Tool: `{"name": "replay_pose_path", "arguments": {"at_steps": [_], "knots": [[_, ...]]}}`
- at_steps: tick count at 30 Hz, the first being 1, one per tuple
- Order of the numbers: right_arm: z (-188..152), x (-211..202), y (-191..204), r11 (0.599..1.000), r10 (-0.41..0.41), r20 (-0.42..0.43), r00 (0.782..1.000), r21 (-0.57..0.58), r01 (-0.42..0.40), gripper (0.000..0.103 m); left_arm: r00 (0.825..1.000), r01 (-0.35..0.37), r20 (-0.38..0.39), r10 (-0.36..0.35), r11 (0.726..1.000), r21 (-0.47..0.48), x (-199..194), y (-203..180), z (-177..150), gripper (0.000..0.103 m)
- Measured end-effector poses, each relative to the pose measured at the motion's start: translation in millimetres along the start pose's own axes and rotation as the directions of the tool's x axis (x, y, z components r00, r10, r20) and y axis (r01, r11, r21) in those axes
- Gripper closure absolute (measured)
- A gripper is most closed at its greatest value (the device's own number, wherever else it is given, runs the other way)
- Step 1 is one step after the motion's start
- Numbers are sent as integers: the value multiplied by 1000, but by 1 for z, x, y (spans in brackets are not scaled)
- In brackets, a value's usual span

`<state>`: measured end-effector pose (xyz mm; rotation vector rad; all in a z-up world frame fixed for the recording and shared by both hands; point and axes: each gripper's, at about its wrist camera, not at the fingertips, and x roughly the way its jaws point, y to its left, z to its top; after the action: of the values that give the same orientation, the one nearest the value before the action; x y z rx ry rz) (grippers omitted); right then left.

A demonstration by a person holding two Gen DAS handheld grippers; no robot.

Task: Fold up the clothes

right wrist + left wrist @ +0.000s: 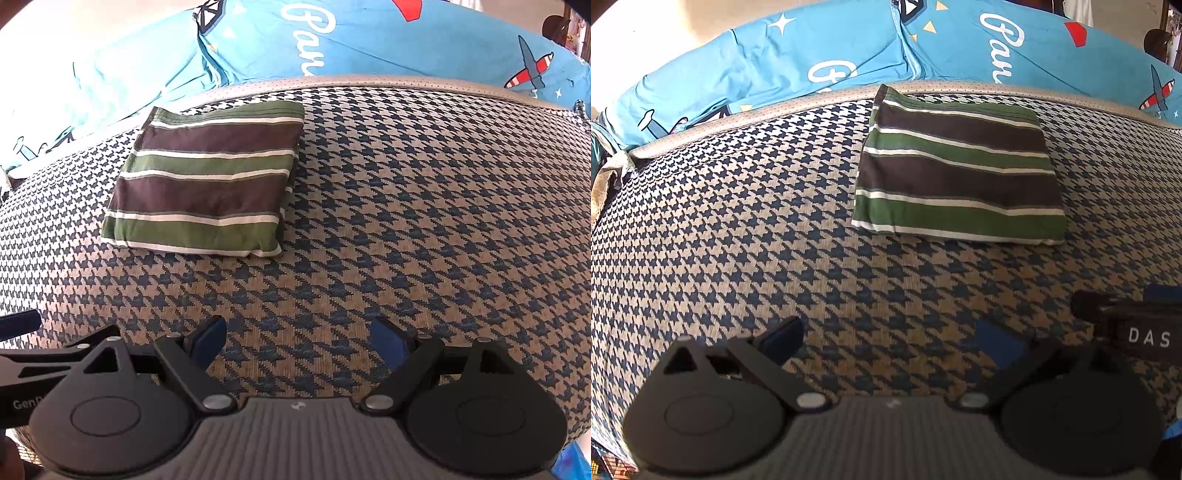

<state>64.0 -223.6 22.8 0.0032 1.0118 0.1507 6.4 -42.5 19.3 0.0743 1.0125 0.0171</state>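
Bright daylight washes both views, blowing out the upper left corners to near white. Fisheye bending curves the patterned surface strongly toward the edges. The near housing at the bottom sits soft and slightly blurred; shadows are faint.

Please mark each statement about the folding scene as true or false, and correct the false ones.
1. The striped garment lies folded into a rectangle. True.
2. The right gripper is closed on the garment. False: its jaws are open and empty, apart from the cloth.
3. The garment lies on a houndstooth-patterned surface. True.
4. The left gripper holds a corner of the garment. False: it is open, with nothing between its fingers.
5. The blue printed bedding covers the garment. False: it lies behind it.
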Motion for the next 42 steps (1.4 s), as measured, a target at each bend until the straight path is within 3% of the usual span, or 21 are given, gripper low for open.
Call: {"name": "replay_pose_path", "arguments": {"at_steps": [42], "knots": [[0,1,3,1000,5,-1,1000,-12,-5,17,1000,-15,-8,15,1000,-10,-1,-2,0,0]]}}
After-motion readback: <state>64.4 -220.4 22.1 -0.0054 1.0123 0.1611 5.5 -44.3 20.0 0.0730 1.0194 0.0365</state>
